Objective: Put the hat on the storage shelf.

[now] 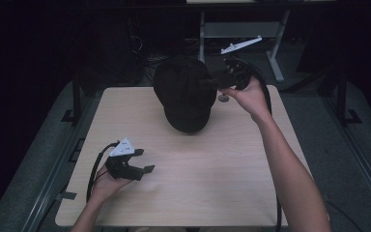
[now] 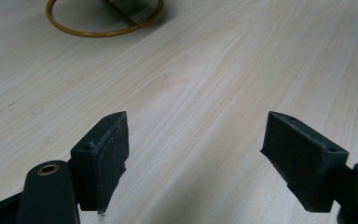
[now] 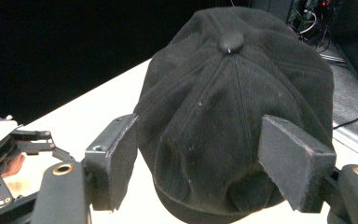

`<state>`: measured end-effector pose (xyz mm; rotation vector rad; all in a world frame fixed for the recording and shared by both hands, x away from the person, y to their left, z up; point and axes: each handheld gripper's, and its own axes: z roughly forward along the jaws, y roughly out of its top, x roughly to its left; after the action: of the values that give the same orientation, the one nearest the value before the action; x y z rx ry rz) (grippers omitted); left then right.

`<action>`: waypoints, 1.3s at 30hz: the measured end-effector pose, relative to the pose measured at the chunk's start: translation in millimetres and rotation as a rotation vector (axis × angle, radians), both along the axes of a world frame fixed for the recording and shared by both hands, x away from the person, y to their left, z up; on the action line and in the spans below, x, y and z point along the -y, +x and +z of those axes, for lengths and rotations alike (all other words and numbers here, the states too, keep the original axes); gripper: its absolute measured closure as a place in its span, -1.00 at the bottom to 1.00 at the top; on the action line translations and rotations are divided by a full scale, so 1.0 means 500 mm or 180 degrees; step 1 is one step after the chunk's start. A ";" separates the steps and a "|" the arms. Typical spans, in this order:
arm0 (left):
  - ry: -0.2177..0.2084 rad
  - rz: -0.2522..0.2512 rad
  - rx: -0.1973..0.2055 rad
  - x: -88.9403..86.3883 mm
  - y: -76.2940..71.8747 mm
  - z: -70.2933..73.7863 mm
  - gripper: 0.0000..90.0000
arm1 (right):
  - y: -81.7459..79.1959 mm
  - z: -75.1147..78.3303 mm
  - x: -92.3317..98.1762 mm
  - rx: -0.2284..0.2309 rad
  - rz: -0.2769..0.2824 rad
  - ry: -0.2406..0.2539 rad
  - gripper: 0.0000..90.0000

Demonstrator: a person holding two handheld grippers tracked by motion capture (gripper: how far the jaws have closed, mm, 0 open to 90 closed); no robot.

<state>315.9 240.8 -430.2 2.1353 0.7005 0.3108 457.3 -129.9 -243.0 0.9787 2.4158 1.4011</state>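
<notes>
Black fabric baseball cap (image 1: 183,92) with a round button on its crown (image 3: 231,42) sits propped above the far middle of the pale wooden table (image 1: 212,169). Its long axis runs near to far: the brim end (image 1: 188,123) points toward the near edge, and the rounded crown rises at the far side, reaching past the table's far edge as seen from the high view. What supports it underneath cannot be told, though a small round grey foot (image 1: 223,98) shows on the wood just to the right of the cap.

At the cap's right side, the right gripper (image 1: 222,77) is held by the right hand (image 1: 249,96), with its grey three-cornered plate (image 1: 240,45) raised above. In the right gripper view its two black jaws stand wide apart, one on each side of the cap's lower part; whether the pads (image 3: 296,161) touch the cloth cannot be told, and they are not closed on it.

Well apart, near the left front of the table, the left gripper (image 1: 144,162) rests in the left hand (image 1: 104,186), low over the wood. Its jaws gape wide with nothing between them but bare tabletop (image 2: 196,107). In the left gripper view, a thin brass-coloured ring (image 2: 103,18) lies flat on the table farther off.
</notes>
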 end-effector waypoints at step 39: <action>-0.0033 0.0022 0.0049 -0.001 -0.002 -0.004 -0.52 | -0.088 -0.095 0.110 -0.0238 -0.0063 0.0206 -0.43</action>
<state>314.8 241.5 -432.3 2.1188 0.6994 0.3264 413.3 -184.7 -290.3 1.0860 2.4199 1.4697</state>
